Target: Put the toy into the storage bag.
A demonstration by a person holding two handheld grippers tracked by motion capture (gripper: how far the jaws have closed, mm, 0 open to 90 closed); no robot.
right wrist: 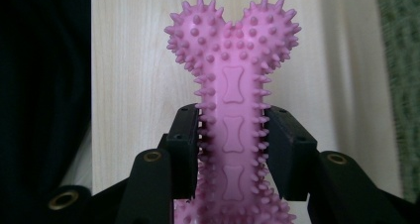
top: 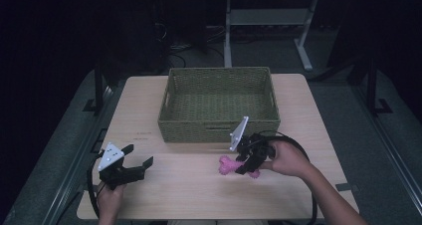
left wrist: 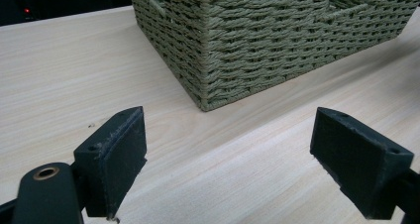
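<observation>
Right gripper [right wrist: 233,135] lower centre, jaws pinching pink spiky bone toy [right wrist: 232,80] by its shaft. Left gripper [left wrist: 228,154] jaws spread wide, holding nothing, wicker basket [left wrist: 257,40] ahead, upper frame.

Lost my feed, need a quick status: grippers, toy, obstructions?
Right gripper shut on pink spiked bone toy. Left gripper open, empty. Woven basket just beyond toy; nothing between.

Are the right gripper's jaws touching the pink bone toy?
Touching. In the right gripper view, both jaws of the right gripper press against the shaft of the pink bone toy.
</observation>
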